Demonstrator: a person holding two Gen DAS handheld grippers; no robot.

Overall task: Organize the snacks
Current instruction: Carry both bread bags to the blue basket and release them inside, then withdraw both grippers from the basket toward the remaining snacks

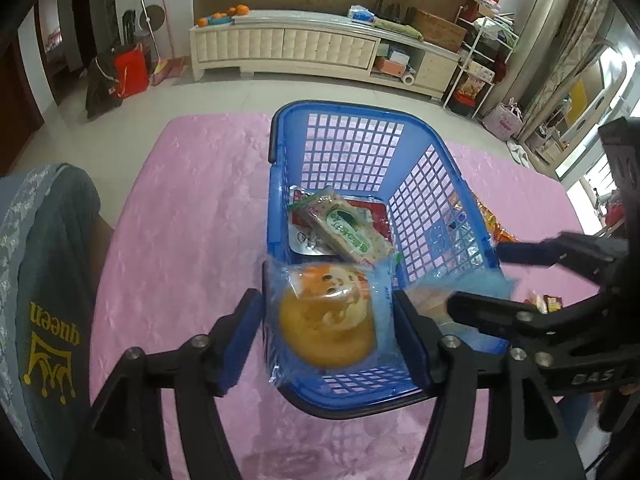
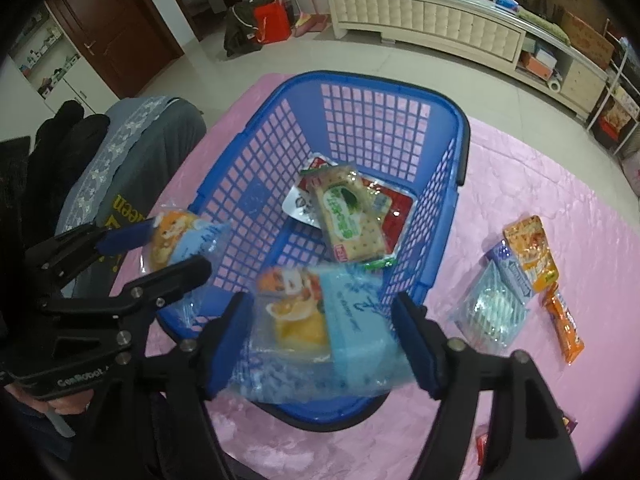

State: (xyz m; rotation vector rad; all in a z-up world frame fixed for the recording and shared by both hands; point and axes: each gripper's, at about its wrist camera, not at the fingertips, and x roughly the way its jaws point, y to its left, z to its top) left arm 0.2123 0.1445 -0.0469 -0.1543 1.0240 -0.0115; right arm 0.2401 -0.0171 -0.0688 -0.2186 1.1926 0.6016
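Both grippers are hovering over the near end of the blue basket [image 1: 336, 136] with jaws spread. The left gripper [image 1: 328, 320] and right gripper [image 2: 324, 328] each have a bagged bun [image 1: 326, 328] loose between the pads, another bun [image 2: 304, 312] looking blurred. I'm guessing either is catching the rim and flopping onto the pink tablecloth [image 1: 180, 220].

1. One blue basket [image 2: 400, 92] on the pink cloth
2. Two clear-wrapped cake packs with the orange cartoon label, one [image 1: 332, 316] over the basket's near end in the left view, the other [image 2: 320, 316] same spot in the right view
3. One green-label cracker pack [image 2: 348, 216] in the basket, lying on top of one flat red and white pouch [image 2: 396, 208]
4. Four loose snack packs [image 2: 528, 252] out on the cloth beside the basket, as far as I can count
5. Two grippers, left [image 1: 332, 320] and right [image 2: 324, 320]
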